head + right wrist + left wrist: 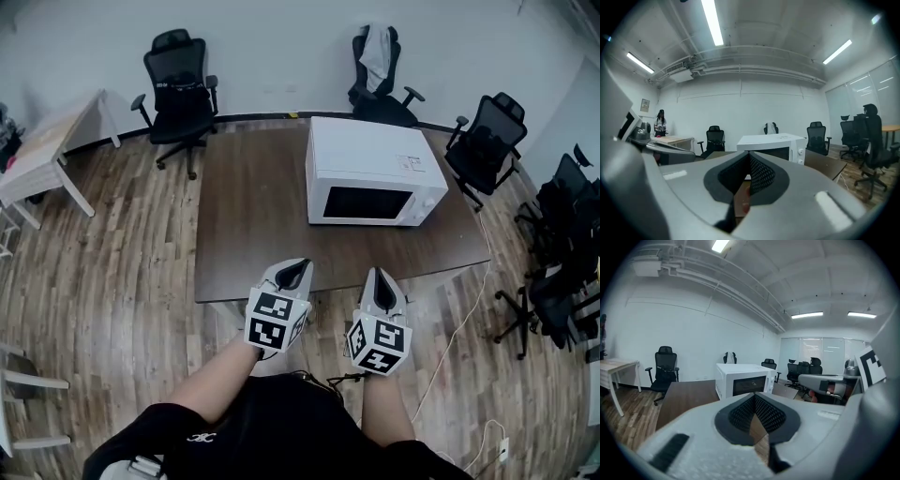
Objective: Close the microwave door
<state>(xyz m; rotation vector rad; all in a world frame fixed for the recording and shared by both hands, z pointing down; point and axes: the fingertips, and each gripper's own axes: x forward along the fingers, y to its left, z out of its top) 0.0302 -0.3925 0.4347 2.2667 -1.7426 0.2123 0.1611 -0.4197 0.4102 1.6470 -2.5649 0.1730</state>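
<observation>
You stood at the near edge of a dark brown surface (248,216) in an office room with a plank floor (103,272) and white walls. The white microwave (370,169) sat on the far right part of that surface, its front facing you and its door lying flush against the body, the dark window shut in. The near and left parts of the surface lay bare, so there was open room between you and the oven. A black chair (178,84) stood beyond the far left corner, another chair with a cloth draped over its back (380,66) behind the oven, and a third (487,141) off the right end, with more chairs along the right wall. A pale desk (47,150) stood well apart at the left, and a white cable (459,319) trailed over the floor off the right corner. Your left claw (293,274) and right claw (382,281) hung side by side just before the near edge, well apart from the microwave. Both were clenched, pads meeting at the tips, with nothing between them and touching nothing.
</observation>
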